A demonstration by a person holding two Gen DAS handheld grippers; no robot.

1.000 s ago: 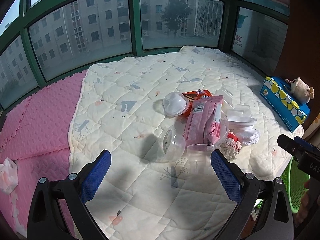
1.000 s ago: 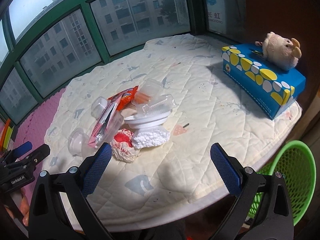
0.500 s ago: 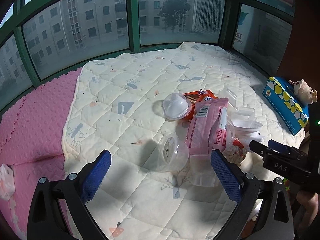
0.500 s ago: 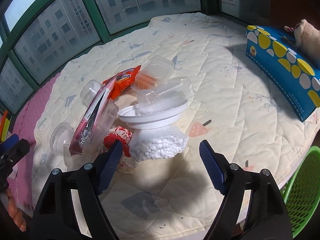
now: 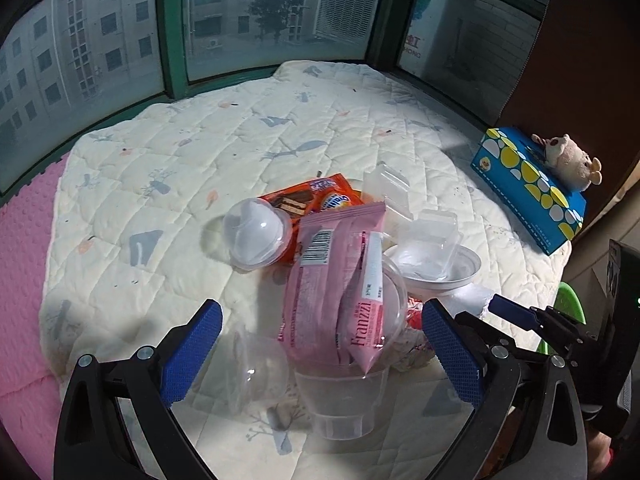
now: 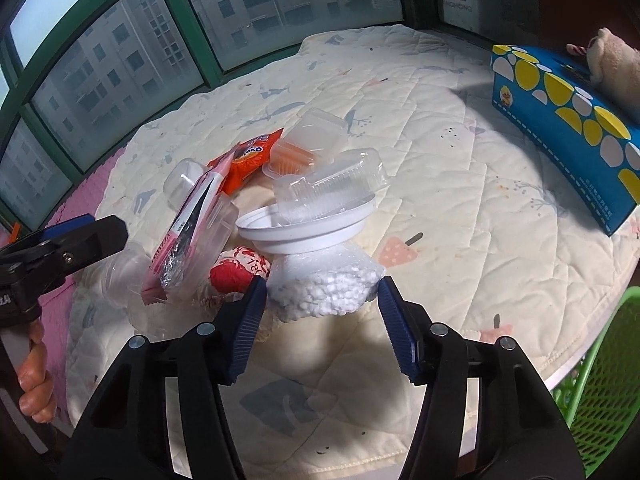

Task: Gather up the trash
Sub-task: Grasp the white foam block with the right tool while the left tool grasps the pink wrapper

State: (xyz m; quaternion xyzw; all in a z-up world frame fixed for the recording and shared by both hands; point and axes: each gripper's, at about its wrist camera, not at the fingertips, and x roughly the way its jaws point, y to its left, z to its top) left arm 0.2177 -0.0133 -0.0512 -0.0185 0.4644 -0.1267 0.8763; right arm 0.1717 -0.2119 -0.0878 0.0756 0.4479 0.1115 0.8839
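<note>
A heap of trash lies on the quilt. In the left wrist view my left gripper point(image 5: 320, 344) is open, its jaws on either side of a clear plastic cup point(image 5: 340, 404) holding a pink Franzzi wrapper point(image 5: 340, 280). A domed lid point(image 5: 256, 238) and an orange snack wrapper point(image 5: 320, 198) lie behind. In the right wrist view my right gripper point(image 6: 322, 316) is open, its jaws flanking a white foam lump point(image 6: 324, 280) under a white bowl point(image 6: 304, 232) with a clear clamshell point(image 6: 332, 192). A red-and-white crumpled wrapper point(image 6: 236, 270) lies beside the foam.
A blue tissue box point(image 6: 568, 128) with a plush toy point(image 6: 616, 64) stands at the right. A green mesh basket point(image 6: 600, 392) sits below the quilt's right edge. A pink foam mat point(image 5: 24, 240) lies left. Windows ring the far side.
Both grippers have moved forward into the trash heap. The right jaws narrowed and now flank the foam lump. The left jaws now flank the cup.
</note>
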